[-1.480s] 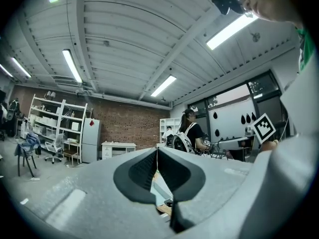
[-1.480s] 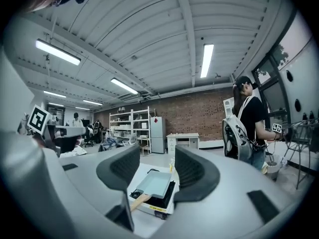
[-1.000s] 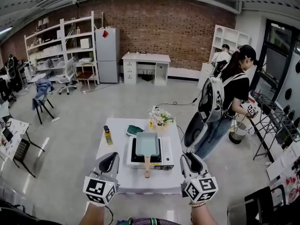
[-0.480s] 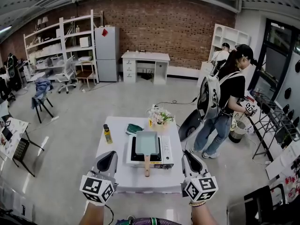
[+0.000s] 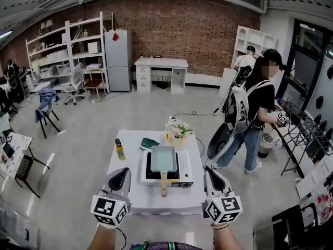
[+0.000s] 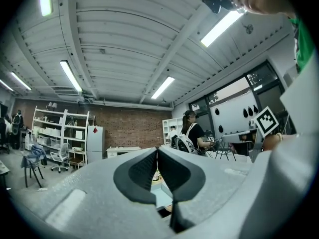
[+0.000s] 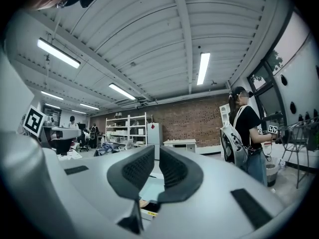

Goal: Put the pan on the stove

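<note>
**Desk:** While the pale teal rectangular pan point(image 5: 163, 159) sits on the white portable stove point(image 5: 186, 166) mid-way along the white table point(image 5: 130, 194), its wooden handle toward six o'clock, where are the claws?

**Photographer:** The left gripper point(image 5: 123, 175), at seven o'clock from the pan and well short of it, has its jaws pressed together on nothing. The right gripper point(image 5: 211, 175), at five o'clock, has just been closing to a narrow slit and is also empty.

**Desk:** What could go wrong?

**Photographer:** Little seems left to do. The handle overhangs the stove's front, though, so a careless forward reach could knock it and skew the pan.

**Desk:** Anything unclear?

**Photographer:** The burner is hidden beneath the pan, so I can't tell if the pan sits centred. Both gripper views show only a sliver of it past the jaws.
</note>
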A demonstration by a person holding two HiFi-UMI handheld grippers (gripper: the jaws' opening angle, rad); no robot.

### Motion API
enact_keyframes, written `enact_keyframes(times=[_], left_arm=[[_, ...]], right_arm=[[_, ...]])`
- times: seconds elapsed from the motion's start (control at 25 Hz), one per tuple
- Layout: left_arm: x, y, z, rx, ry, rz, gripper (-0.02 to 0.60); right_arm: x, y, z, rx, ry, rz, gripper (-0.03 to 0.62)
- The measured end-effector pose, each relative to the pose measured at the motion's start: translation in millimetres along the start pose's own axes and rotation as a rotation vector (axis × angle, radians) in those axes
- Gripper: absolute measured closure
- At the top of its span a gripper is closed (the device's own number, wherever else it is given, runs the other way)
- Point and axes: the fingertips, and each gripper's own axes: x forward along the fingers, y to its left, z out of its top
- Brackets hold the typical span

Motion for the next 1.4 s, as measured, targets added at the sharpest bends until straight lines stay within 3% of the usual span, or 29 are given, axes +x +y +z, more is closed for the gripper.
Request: enact_keyframes(times=[0.36, 1.4], left_arm=[[1.0, -0.4, -0.7, -0.006, -0.001, -0.013, 0.563], [0.8, 2.9, -5.7, -0.025, 0.003, -0.014, 0.563]], right_arm=[[0.2, 2.2, 2.7, -0.017, -0.006, -0.009, 0.591], [4.5, 1.6, -4.7, -0.041, 0.032, -0.047, 0.592]])
